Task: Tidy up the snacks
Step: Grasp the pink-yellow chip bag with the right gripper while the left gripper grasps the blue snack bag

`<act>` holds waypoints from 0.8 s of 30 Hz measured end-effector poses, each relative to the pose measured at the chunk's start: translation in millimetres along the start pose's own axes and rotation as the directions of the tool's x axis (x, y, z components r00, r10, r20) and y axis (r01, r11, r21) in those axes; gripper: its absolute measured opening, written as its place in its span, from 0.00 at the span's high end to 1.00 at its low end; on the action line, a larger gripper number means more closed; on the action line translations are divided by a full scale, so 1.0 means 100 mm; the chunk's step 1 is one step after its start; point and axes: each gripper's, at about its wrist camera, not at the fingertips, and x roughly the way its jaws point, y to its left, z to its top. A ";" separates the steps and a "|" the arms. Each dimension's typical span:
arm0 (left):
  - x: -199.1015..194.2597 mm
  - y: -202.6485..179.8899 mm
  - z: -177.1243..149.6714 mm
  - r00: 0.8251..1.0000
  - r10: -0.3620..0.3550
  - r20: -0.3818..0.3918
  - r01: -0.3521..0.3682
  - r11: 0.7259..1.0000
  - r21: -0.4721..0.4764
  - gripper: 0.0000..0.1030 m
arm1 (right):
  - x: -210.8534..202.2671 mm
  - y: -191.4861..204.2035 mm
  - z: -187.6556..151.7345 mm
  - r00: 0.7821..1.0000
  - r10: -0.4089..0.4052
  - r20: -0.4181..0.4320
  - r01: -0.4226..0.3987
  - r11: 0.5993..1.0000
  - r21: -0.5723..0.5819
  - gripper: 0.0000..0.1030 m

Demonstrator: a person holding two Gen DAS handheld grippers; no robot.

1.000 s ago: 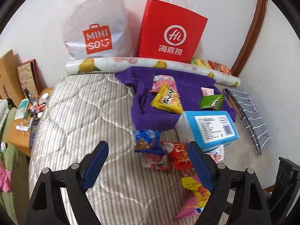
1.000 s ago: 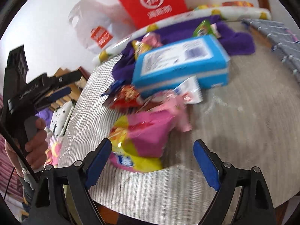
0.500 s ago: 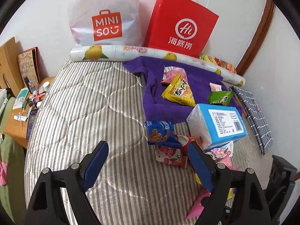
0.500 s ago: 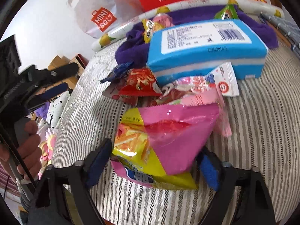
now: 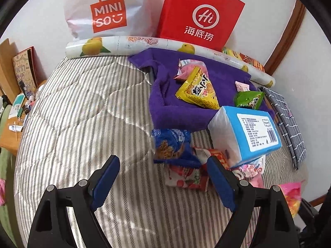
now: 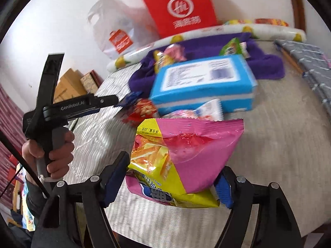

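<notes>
Lifted now, pink-and-yellow snack bag [image 6: 186, 157] — right gripper [image 6: 172, 178] fingers just closed.

Glossy foil snack bag [image 6: 186, 157], quilted cloth mattress [image 5: 82, 124]

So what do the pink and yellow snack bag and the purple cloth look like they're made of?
Pink and yellow snack bag: thin glossy plastic film, judging by its bright glare, crinkles and serrated top edge.
Purple cloth: soft matte fabric, likely fleece or terry; it shows a fuzzy surface and soft folds.
</notes>
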 end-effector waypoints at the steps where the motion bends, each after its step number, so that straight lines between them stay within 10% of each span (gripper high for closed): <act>1: 0.04 -0.02 0.02 1.000 0.008 -0.004 -0.008 1.000 0.006 0.17 | -0.06 -0.07 0.01 1.000 -0.018 0.012 0.018 1.000 0.005 0.26; 12: 0.45 -0.14 0.15 0.998 0.027 -0.049 -0.026 1.000 0.016 0.19 | -0.19 -0.71 0.02 0.988 -0.149 0.035 0.146 0.986 0.078 0.26; 19: 0.50 -0.09 0.18 0.998 -0.014 -0.064 0.014 1.000 0.002 0.54 | -0.06 -0.76 -0.03 0.991 -0.130 0.004 0.130 0.988 0.086 0.26; 24: 0.37 -0.08 0.15 0.999 -0.027 -0.040 0.028 1.000 0.012 0.56 | -0.03 -0.72 -0.03 0.993 -0.122 0.001 0.121 0.989 0.080 0.26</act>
